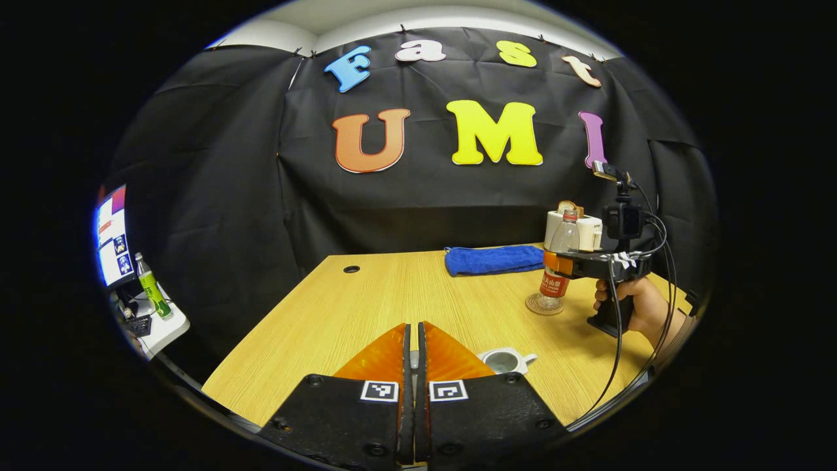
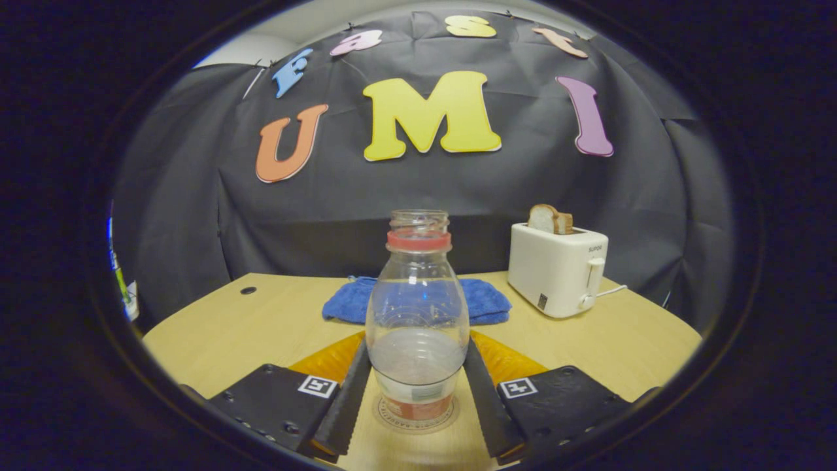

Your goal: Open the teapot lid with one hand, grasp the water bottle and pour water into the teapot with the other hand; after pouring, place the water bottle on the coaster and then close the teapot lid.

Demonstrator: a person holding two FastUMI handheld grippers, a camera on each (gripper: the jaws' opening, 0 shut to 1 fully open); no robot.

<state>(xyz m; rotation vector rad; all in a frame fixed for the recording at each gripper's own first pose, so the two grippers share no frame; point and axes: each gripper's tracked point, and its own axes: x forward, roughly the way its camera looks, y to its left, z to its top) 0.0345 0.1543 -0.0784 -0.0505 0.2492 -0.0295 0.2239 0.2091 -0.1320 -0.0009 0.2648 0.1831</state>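
Observation:
My left gripper (image 1: 413, 333) is shut low over the near part of the wooden table (image 1: 366, 307). A thin grey sliver shows between its fingers, apparently the teapot lid. Just to its right the small white teapot (image 1: 505, 360) stands open. The clear water bottle (image 2: 417, 314), capless with a red neck ring and a little water in it, stands upright on the round coaster (image 2: 386, 417). My right gripper (image 2: 417, 343) is shut on its sides. The left gripper view shows that bottle (image 1: 563, 237) on the coaster (image 1: 545, 306), with the right gripper (image 1: 561, 263) and a hand (image 1: 644, 307) holding it.
A folded blue towel (image 2: 484, 301) lies at the back of the table. A white toaster (image 2: 558, 268) with a slice of bread stands at the back right. Off the table's left edge are a screen and a green bottle (image 1: 153, 294) on a side stand.

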